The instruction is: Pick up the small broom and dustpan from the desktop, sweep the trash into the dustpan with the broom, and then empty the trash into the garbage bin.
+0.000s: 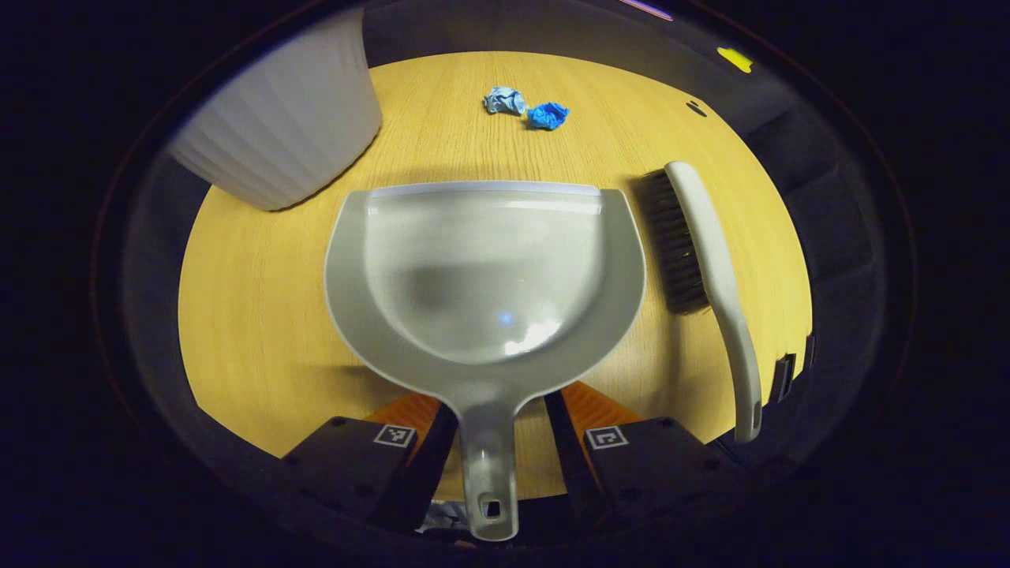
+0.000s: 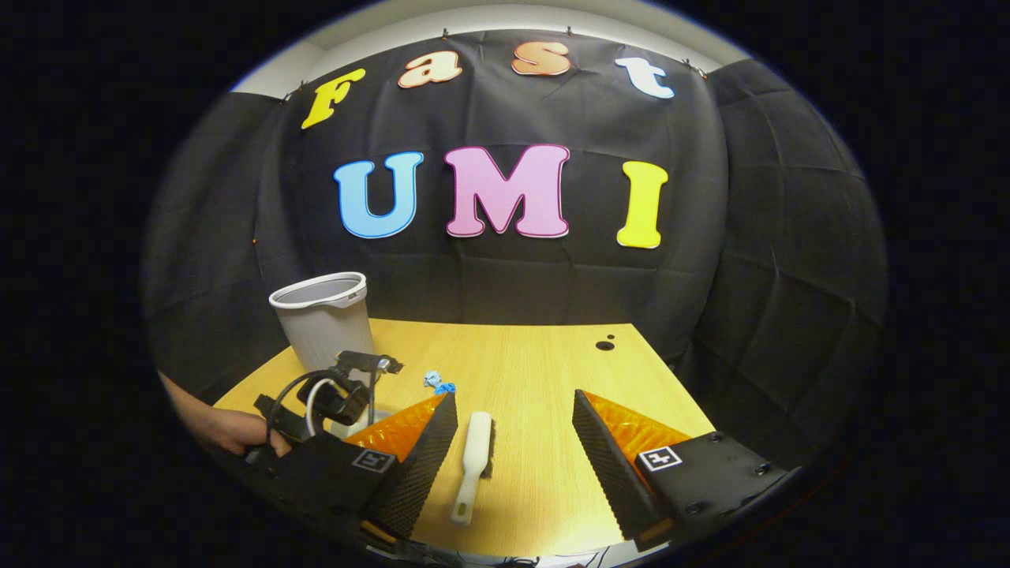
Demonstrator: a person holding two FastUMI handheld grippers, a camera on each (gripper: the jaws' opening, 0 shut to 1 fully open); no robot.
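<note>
In the left gripper view, the left hand-held gripper (image 1: 497,442) hung low over the near edge of a wooden bench (image 1: 252,315). Its fingers stood apart on either side of the dustpan (image 1: 485,276) handle, with a gap on each side, so they did not press on it. The dustpan lay flat, its mouth facing away. Just right of it lay the broom (image 1: 706,260), bristles toward the pan. Two crumpled blue paper scraps (image 1: 525,109) sat farther off, beyond the pan's lip. A white ribbed bin (image 1: 284,126) stood at far left.

In the right gripper view, the right hand-held gripper (image 2: 513,442) was wide open above the bench, with the broom (image 2: 473,461) lying between its fingers, untouched. A hand (image 2: 221,430) held the left hand-held gripper (image 2: 331,394) at left, near the bin (image 2: 323,323).
</note>
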